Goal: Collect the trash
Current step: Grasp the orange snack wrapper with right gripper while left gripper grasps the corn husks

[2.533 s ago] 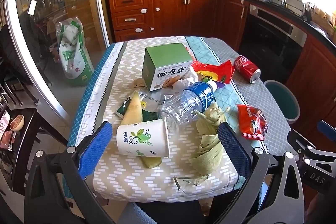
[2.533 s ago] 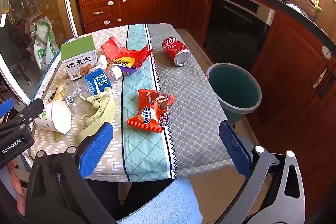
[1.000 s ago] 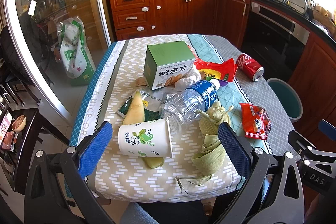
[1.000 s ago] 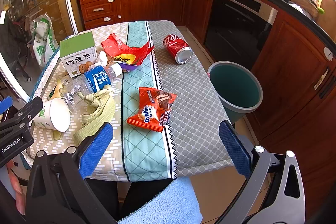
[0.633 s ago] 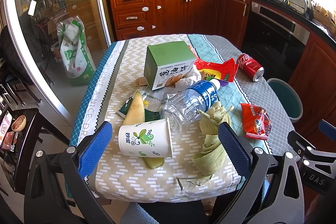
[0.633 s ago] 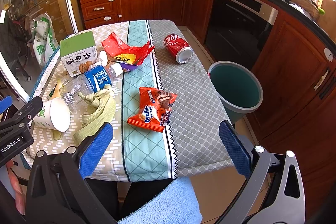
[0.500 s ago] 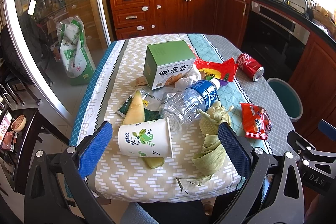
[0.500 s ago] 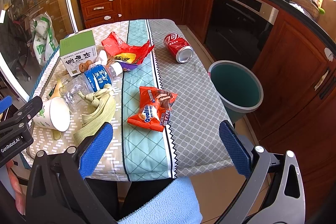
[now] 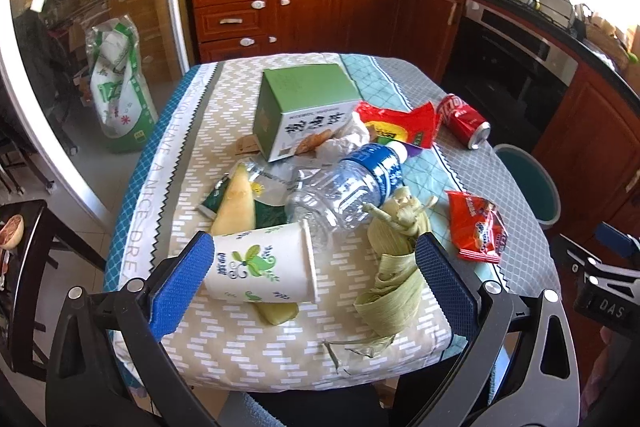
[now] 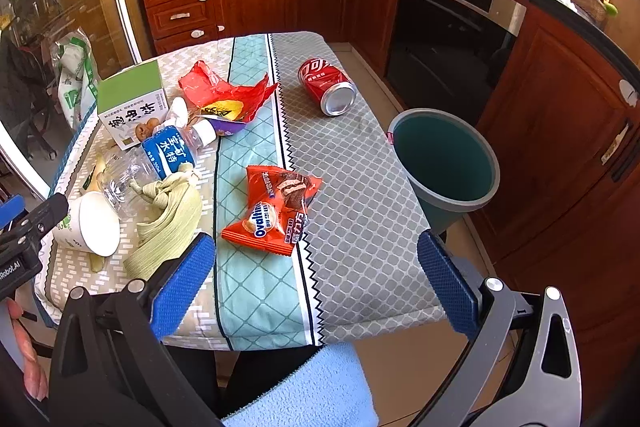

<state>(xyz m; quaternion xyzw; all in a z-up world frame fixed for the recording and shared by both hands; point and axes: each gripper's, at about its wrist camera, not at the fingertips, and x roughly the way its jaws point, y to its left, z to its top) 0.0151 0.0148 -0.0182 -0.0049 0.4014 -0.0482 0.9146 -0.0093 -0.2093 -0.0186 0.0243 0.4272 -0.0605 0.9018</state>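
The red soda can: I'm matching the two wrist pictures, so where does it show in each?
Left wrist: red soda can lies on its side at right of centre, on the grey side of the tablecloth.
Right wrist: the can lies above centre, open end toward the camera.
Shared landmark: the teal bin on the floor beside the table, to the can's right in both.

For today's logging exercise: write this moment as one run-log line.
left gripper: open, near paper cup | right gripper: open, near Ovaltine packet | bin: no trash seen inside
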